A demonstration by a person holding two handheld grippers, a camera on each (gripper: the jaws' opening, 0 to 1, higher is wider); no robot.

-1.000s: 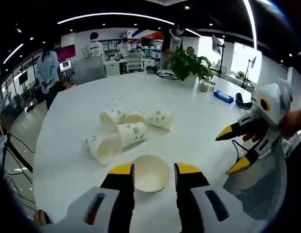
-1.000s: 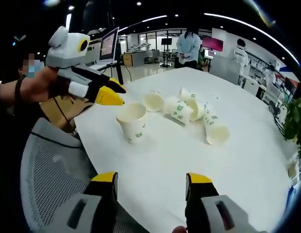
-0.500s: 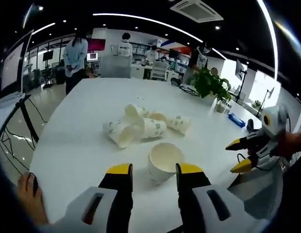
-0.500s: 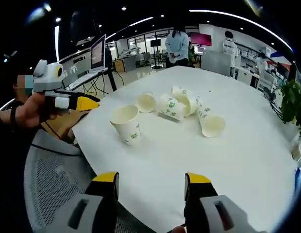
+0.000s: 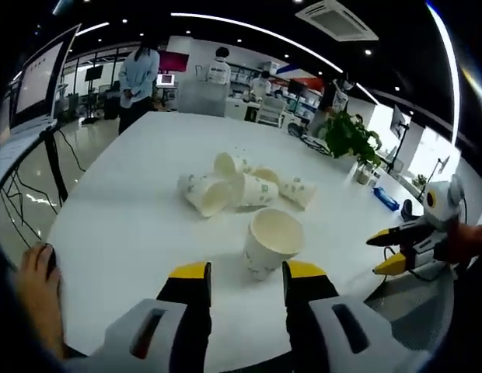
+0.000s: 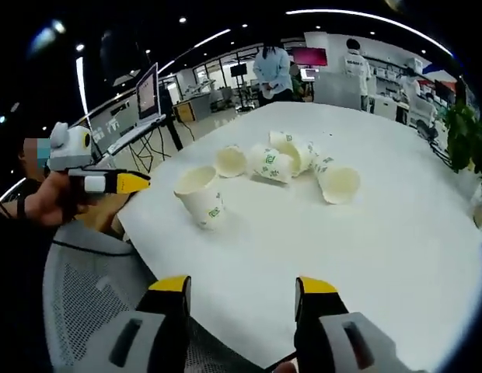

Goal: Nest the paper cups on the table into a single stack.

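Upright cup: one paper cup stands mouth up on the white surface, just beyond the left gripper's tips; in the right gripper view the same cup stands near the surface's edge.
Toppled cups: a cluster of cups lies on its side further in, several touching; in the right gripper view the cluster sits past the upright cup, one cup's mouth facing the camera.
Contents: the upright cup looks empty, and the open mouths that face the cameras look empty too.
Handling: thin paper, likely very light and easy to crush; a firm pinch would dent the wall, and a nudge could roll the lying ones.
Where to hold: probably across the wall just under the rolled rim, where the paper is stiffest, or one jaw inside the mouth and one outside.
Left gripper: jaws spread, holding nothing, short of the upright cup.
Right gripper: jaws spread, empty, held off the surface's edge, well apart from the cups.
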